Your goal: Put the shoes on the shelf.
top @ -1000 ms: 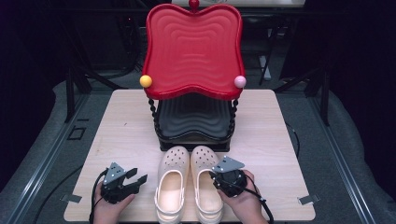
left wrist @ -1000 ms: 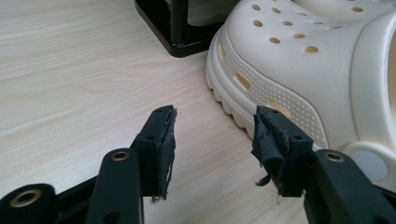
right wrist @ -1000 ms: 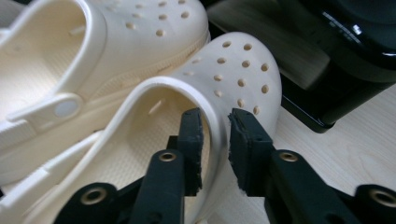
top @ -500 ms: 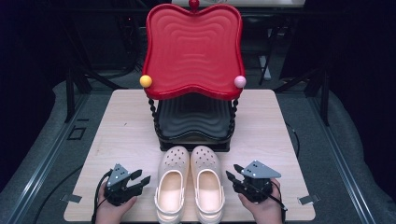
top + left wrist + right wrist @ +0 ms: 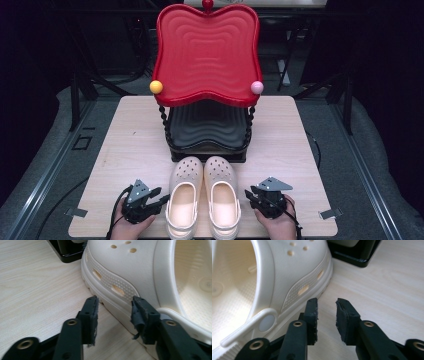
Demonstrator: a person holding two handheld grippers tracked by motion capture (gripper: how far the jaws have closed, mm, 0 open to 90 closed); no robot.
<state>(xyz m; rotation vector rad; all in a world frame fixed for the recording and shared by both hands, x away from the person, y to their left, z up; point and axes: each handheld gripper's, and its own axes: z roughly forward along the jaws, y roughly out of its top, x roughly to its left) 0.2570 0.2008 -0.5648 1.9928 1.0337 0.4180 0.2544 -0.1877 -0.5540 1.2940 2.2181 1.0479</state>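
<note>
Two cream clogs point(image 5: 204, 196), pierced with small holes over the toes and fitted with heel straps, lie side by side near the table's point(image 5: 130, 145) front edge, lengthwise front to back, toes pointing at the black base of the red stand point(image 5: 207, 55). The left gripper point(image 5: 160, 200) sits just beside the left clog, its jaws apart, having just been closing, the clog's outer edge between them unpressed. The right gripper point(image 5: 248, 194), beside the right clog, has been closing too, with nothing between its jaws.

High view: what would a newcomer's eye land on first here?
A big red wavy tray tops a black two-tier stand at the table's middle. In front of it, a pair of cream clogs sits side by side at the near edge, with the left claw and right claw flanking them, both open.
</note>
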